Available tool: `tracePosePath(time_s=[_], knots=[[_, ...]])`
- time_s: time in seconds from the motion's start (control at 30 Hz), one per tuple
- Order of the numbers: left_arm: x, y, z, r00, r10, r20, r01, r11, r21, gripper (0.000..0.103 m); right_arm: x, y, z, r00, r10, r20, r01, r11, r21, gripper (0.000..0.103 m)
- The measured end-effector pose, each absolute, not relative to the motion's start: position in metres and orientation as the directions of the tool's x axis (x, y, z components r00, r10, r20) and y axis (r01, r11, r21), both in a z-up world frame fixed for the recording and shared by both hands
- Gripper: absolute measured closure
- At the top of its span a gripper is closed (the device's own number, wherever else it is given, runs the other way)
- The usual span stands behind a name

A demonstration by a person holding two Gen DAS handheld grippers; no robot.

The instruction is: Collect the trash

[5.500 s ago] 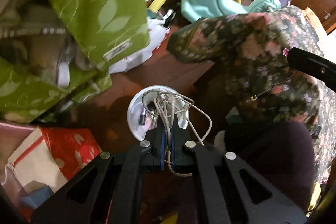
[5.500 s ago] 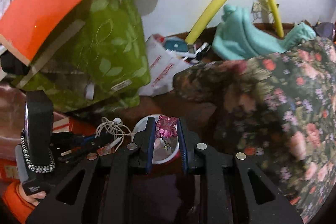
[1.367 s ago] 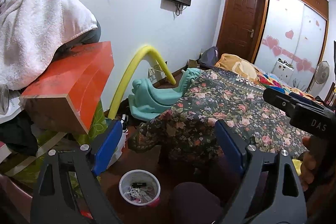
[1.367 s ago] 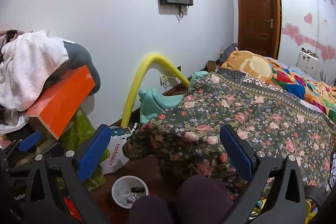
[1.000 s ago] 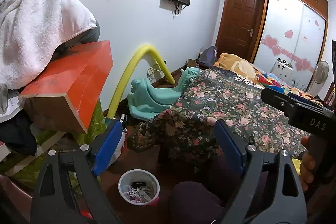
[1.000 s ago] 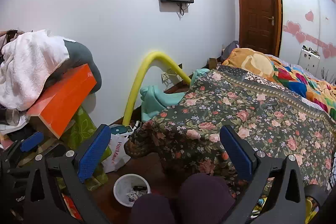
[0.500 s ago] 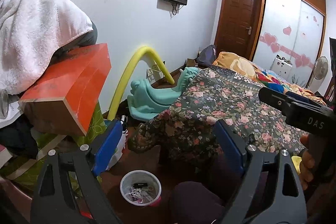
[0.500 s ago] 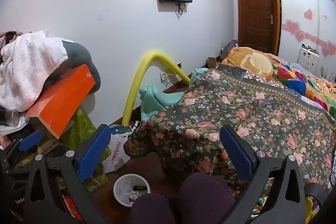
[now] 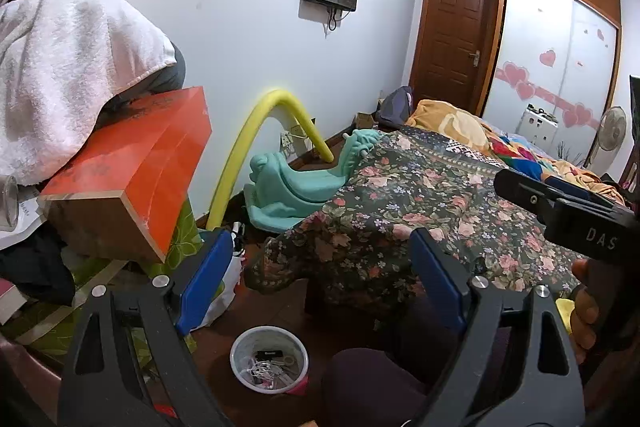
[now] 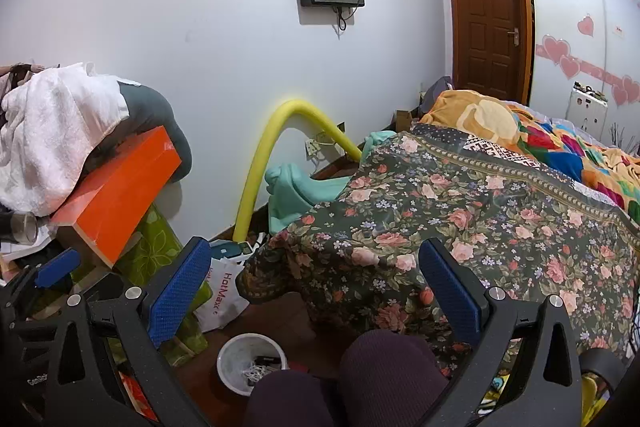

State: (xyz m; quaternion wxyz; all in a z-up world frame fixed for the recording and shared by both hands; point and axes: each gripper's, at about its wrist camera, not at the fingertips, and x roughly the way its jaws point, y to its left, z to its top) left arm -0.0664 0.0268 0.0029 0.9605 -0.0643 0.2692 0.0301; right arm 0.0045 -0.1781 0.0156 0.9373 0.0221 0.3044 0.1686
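Observation:
A small white trash bin (image 9: pixel 269 359) stands on the dark wood floor, low in both views; it also shows in the right wrist view (image 10: pixel 251 360). It holds a tangle of white cable, a small black item and something pink. My left gripper (image 9: pixel 320 281) is wide open and empty, raised well above the bin. My right gripper (image 10: pixel 316 291) is also wide open and empty, at about the same height. The right gripper's body shows at the right of the left wrist view (image 9: pixel 576 215), held by a hand.
A bed with a dark floral cover (image 10: pixel 460 227) fills the right. At left is a pile: an orange box (image 9: pixel 132 167), white towel (image 9: pixel 60 67), green bag (image 10: pixel 156 247). A yellow foam tube (image 9: pixel 256 143) and teal toy (image 9: pixel 296 187) stand by the wall. My knee (image 10: pixel 376 379) is beside the bin.
Earlier my left gripper held the white cable and my right a pink item over the bin; both are released and the grippers are raised. In the last second almost nothing moves.

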Motion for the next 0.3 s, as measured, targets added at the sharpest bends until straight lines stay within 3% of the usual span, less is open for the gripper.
tracePosePath(time_s=[0.3], knots=[[-0.0674, 0.0202, 0.0060, 0.855, 0.019, -0.519, -0.081, 0.992, -0.096, 0.014, 0.0038, -0.1779, 0.0161, 0.757, 0.327, -0.566, -0.298, 0.943, 0.147, 0.000]])
